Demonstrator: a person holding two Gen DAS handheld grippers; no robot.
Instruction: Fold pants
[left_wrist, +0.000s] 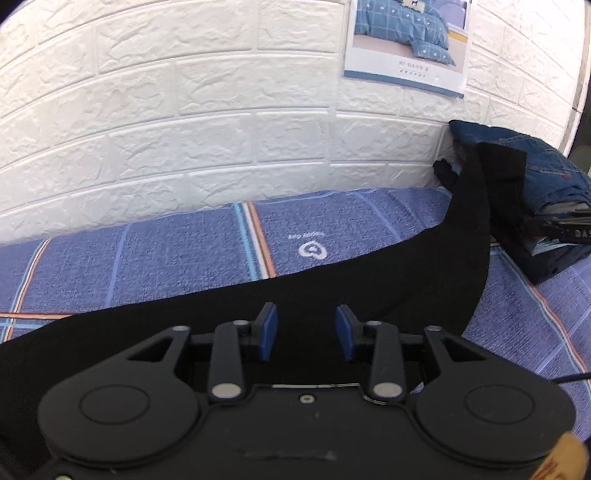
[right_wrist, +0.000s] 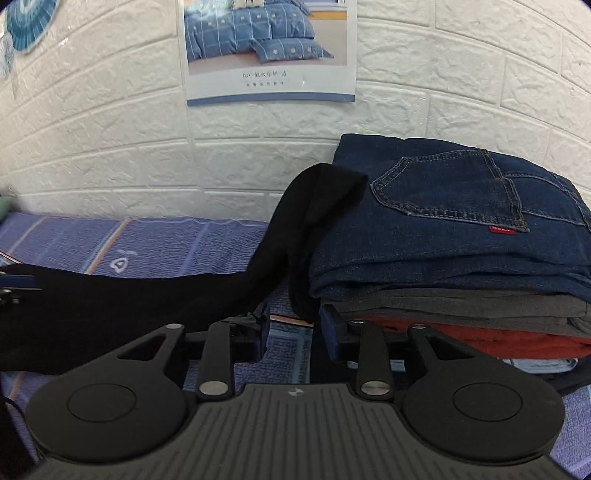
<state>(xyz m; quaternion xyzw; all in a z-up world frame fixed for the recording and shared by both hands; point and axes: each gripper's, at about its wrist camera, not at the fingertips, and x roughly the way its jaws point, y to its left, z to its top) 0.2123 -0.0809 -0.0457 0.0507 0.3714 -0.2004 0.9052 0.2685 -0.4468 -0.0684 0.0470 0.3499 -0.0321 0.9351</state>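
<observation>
The black pants (right_wrist: 110, 295) lie across the blue striped bedsheet (left_wrist: 166, 254), one leg end draped up against the stack of folded clothes (right_wrist: 461, 258) at the far right. My left gripper (left_wrist: 306, 334) hovers parted over them; my right gripper (right_wrist: 291, 330) gapes empty beside the leg.

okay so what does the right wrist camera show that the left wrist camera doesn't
Only the right wrist view shows the stack's layers: jeans with a back pocket on top, then grey and red garments, plus a blue round wall ornament. Only the left wrist view shows the white heart logo clearly and the black pants spread wide under the left gripper. Both show the black pants draped onto the stack, the checked bedsheet, the brick wall and the bedding poster.
</observation>
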